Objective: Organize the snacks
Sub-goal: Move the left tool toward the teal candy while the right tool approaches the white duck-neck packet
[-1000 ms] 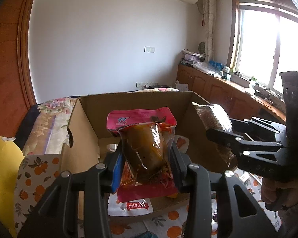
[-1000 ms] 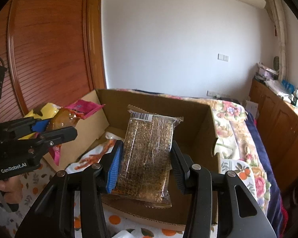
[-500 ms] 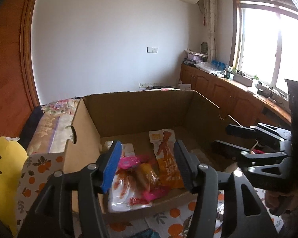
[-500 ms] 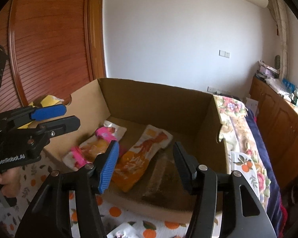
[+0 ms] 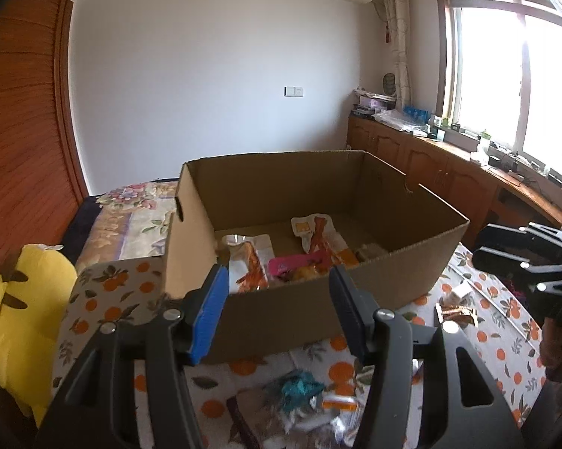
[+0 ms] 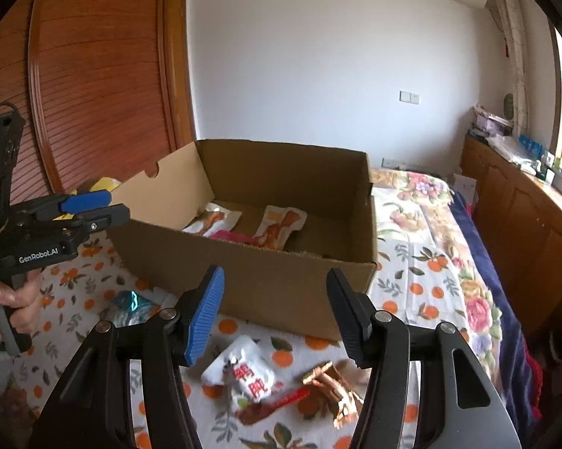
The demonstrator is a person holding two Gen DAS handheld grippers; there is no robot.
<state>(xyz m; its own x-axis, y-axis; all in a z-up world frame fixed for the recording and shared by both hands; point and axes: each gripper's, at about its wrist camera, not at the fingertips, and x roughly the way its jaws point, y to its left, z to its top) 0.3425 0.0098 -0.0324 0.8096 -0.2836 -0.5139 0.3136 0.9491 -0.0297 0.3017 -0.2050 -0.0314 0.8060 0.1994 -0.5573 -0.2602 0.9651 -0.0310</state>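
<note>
Two black grippers are hovering before the open brown cardboard box (image 5: 299,299), left gripper (image 5: 279,310) and right gripper (image 6: 275,314) both with jaws spread, pinching nothing. Several flat snack packets (image 5: 277,258) are lying inside the box; loose snack wrappers (image 6: 251,378) are lying before it on the orange-patterned bedspread (image 6: 423,284).

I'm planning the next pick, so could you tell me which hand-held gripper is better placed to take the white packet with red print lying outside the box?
Probably the right hand-held gripper: its open, empty jaws hang almost directly over the white packet in front of the cardboard box. The left hand-held gripper sits farther off to the side.
</note>
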